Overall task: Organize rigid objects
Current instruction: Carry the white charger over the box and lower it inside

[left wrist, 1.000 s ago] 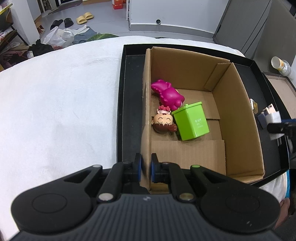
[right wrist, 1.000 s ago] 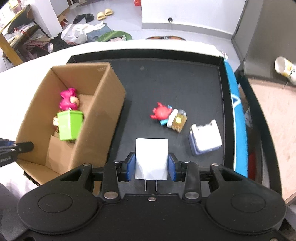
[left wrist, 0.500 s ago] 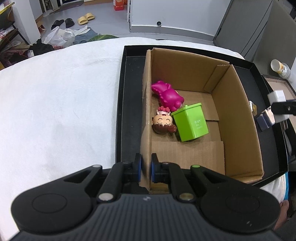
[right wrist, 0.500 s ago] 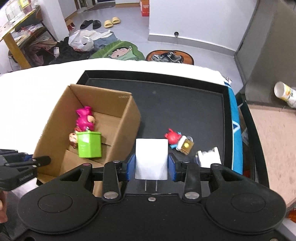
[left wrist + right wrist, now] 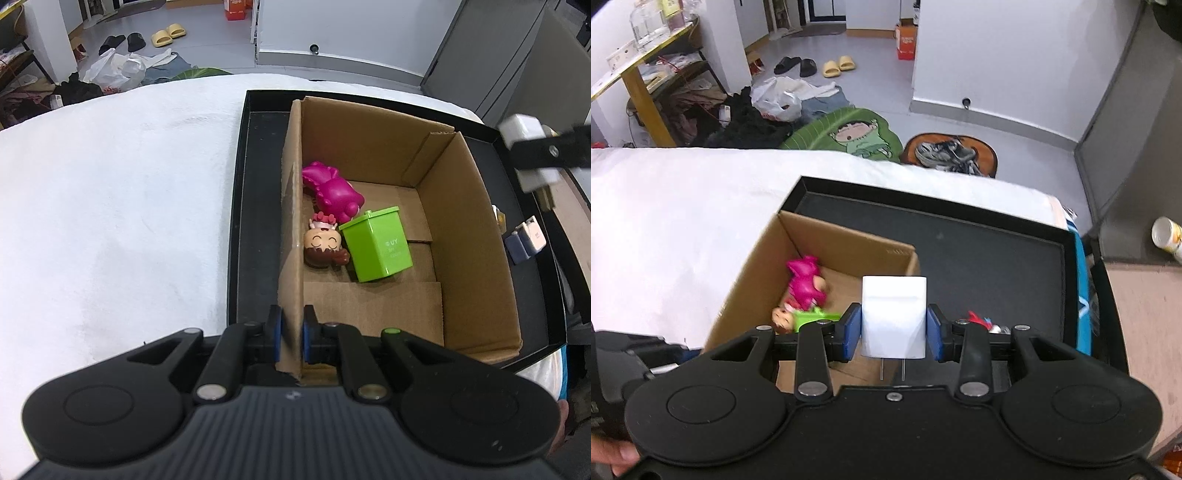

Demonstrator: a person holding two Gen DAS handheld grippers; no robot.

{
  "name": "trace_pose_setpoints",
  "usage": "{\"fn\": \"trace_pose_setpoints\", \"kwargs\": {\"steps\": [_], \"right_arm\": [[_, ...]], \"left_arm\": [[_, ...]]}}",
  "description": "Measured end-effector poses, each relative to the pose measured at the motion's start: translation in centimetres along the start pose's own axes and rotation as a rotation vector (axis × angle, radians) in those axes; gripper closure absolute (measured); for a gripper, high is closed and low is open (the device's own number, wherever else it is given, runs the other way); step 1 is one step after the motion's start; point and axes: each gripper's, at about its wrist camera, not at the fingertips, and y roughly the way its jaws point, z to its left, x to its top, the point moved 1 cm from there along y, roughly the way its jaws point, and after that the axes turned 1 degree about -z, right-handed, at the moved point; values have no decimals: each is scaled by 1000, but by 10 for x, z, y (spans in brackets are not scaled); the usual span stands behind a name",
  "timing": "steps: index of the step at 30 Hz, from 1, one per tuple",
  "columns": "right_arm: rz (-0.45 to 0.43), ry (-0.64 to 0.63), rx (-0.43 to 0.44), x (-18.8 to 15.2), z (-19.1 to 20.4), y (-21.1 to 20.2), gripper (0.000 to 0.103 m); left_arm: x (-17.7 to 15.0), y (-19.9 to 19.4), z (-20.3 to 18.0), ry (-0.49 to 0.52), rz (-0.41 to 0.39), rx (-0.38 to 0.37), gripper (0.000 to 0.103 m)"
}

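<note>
Cardboard open box [image 5: 476,236] is sitting in the black tray's [image 5: 242,206] left end; left gripper [image 5: 290,338] is pinching its wall, right gripper [image 5: 894,328] is clamping a white plug charger [image 5: 894,314] above its right wall.

Only thing you can actually read is on the green bin [image 5: 376,245] in the cardboard box [image 5: 476,229]: pale letters "UY" on its side, with a smaller line under it too tiny to make out.
</note>
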Motion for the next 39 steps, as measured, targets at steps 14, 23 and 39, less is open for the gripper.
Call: {"fn": "trace_pose_setpoints", "kwargs": {"steps": [14,23,39], "right_arm": [[-21,-61,39,7,30,17,66],[-20,-91,14,0,33,31,66],[2,-157,-12,-1,40,64,66]], "left_arm": [[1,1,1,-9,8,-7,93],[2,2,0,-16,18,-2,93],[2,3,2,-25,22,-9,93]]}}
